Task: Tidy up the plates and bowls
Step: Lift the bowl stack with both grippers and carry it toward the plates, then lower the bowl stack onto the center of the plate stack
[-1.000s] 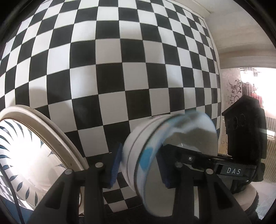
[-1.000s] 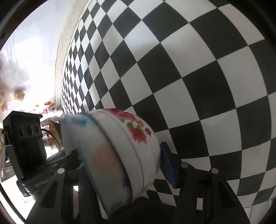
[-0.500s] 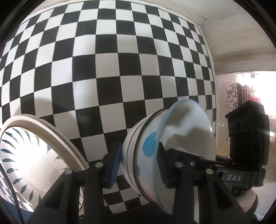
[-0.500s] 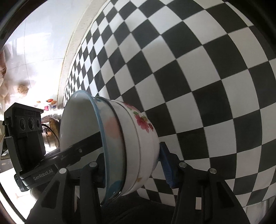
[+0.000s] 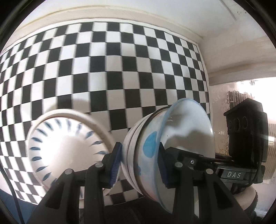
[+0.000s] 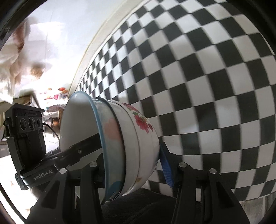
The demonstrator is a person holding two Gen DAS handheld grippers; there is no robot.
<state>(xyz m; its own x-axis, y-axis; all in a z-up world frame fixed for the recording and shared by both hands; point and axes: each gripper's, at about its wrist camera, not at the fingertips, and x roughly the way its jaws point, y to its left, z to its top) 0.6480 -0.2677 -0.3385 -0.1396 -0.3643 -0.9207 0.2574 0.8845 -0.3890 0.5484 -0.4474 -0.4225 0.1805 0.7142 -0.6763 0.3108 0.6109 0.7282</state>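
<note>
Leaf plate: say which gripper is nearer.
Left. The left gripper holds the bowls right beside the plate; the right gripper grips the bowls' far side, beyond them.

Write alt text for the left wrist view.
The left gripper clamps the rim of a stack of nested bowls tipped on edge above a checkered cloth. A blue-leaf plate lies left; the right gripper's body shows at right.

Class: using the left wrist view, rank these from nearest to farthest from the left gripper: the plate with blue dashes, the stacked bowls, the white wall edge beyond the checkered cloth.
1. Stacked bowls: between the left gripper pads.
2. Plate with blue dashes: just left, on the cloth.
3. White wall edge: top, beyond the checkered cloth.
</note>
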